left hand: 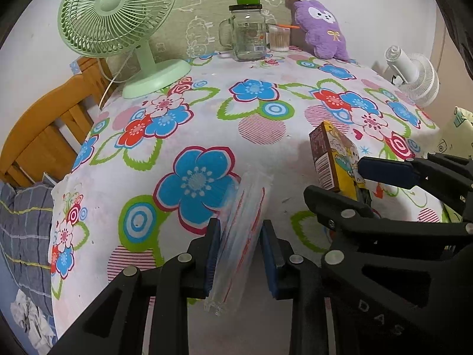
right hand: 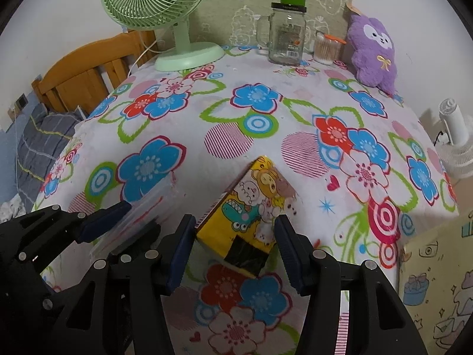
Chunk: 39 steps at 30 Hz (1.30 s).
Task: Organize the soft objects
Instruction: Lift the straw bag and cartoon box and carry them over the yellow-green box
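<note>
**Both grippers loaded above the floral table**

The left gripper (left hand: 241, 251) is clamped on a clear plastic pouch (left hand: 239, 236), which hangs edge-up between its pads. To its right, the right gripper (right hand: 235, 250) holds a yellow cartoon-printed tissue pack (right hand: 251, 213); its fingers bracket the pack, the left pad touching, though contact on the right pad is unclear. Far ahead of both, a purple plush toy (right hand: 374, 50) leans by the wall. The step in hand looks like carrying the pack toward the pouch; next, the pouch mouth probably needs holding open and the pack lined up with it.
</note>
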### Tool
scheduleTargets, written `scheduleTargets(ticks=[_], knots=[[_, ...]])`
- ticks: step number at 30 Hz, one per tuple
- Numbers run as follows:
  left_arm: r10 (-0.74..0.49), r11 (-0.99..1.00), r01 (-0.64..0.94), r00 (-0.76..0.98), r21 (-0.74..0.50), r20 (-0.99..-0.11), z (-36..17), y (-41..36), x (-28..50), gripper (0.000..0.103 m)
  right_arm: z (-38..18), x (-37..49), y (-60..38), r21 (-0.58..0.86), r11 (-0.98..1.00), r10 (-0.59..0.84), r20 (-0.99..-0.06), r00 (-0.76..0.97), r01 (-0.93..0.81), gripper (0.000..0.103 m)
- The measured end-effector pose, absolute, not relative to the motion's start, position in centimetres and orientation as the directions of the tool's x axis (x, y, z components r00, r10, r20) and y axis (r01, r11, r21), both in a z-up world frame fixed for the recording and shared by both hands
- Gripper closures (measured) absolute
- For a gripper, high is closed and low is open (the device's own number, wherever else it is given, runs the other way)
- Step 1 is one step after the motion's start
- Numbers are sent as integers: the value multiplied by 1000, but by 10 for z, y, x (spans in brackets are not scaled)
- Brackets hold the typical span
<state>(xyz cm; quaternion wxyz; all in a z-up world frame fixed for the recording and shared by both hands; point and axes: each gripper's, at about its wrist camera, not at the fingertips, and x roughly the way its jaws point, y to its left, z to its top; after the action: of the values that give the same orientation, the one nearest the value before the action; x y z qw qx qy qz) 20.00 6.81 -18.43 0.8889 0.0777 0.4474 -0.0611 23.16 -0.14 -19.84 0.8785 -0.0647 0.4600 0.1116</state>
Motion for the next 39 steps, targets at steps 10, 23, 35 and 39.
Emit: scheduleTargets(ticks=[10,23,35,39], knots=[[-29,979,178,593,96,-805,-185,65,200,77,-207,238,-14,13,978,122,-843,524,-206,35],[-34,976,194,595,102,-803,-183,57,202,78,-209,239,-19,34,979,136,-844,519,-202,48],[-56,979,190,619,80,-783,-168,44,188,83,-188,220,-30,19,981,129,-814,567,-195,49],[-60,979,189,629,78,-775,-163,39,182,85,-182,213,-34,17,981,127,-805,579,-192,49]])
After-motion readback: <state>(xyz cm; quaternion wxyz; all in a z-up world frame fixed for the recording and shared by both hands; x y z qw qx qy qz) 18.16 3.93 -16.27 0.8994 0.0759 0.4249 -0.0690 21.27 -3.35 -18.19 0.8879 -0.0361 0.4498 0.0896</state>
